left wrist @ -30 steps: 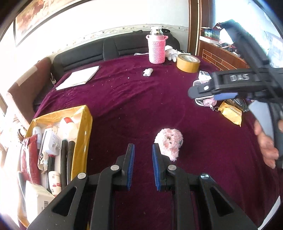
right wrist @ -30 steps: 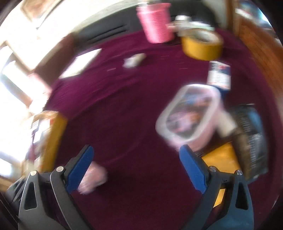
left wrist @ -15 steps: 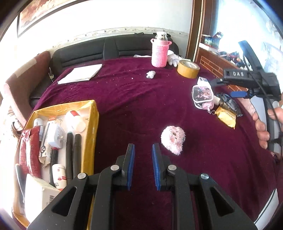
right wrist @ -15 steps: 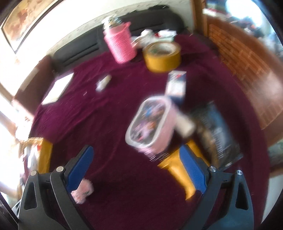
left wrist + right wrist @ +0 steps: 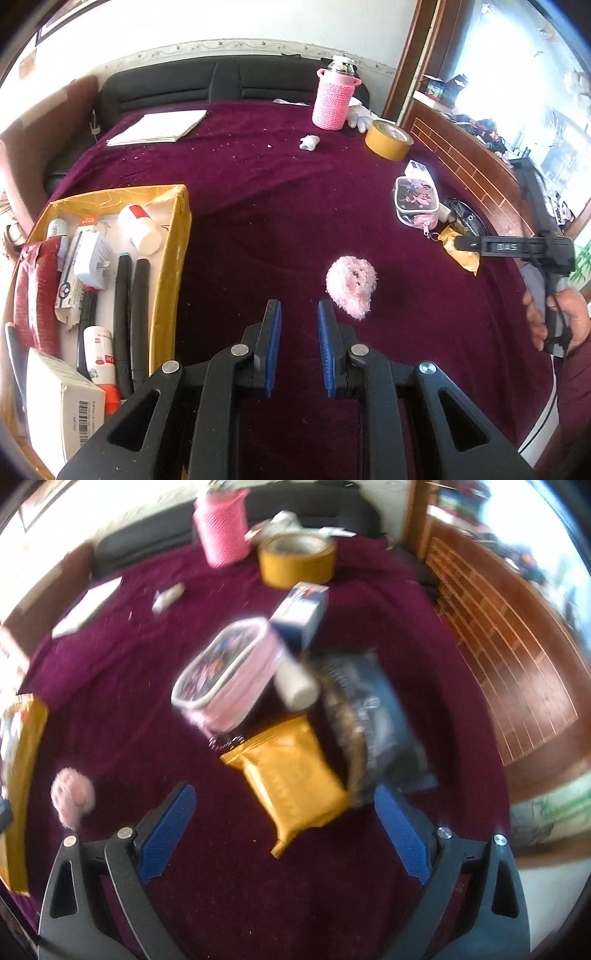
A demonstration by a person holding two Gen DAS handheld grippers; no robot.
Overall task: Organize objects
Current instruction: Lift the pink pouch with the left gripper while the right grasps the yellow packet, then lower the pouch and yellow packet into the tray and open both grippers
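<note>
A fluffy pink plush toy (image 5: 351,282) lies on the maroon cloth just ahead and right of my left gripper (image 5: 299,314), whose blue pads stand close together with nothing between them. My right gripper (image 5: 284,792) is wide open and hovers over a yellow snack packet (image 5: 291,775). The packet lies between the spread fingers and they do not touch it. Beside the packet are a dark packet (image 5: 373,720), a white bottle (image 5: 295,686) and a pink see-through pouch (image 5: 225,675). A yellow cardboard box (image 5: 177,229) at the left holds several items.
A tape roll (image 5: 388,140), a flask in a pink knitted sleeve (image 5: 334,99), a small blue and white box (image 5: 301,609), papers (image 5: 159,127) and a small white scrap (image 5: 308,142) lie farther back. A person's hand (image 5: 569,317) holds the right tool at the table's right edge. A black sofa stands behind.
My right gripper has swung right and down, from above the pouch to over the yellow packet, still wide open. The left gripper drew back a little and rolled slightly; the plush toy has not moved.
</note>
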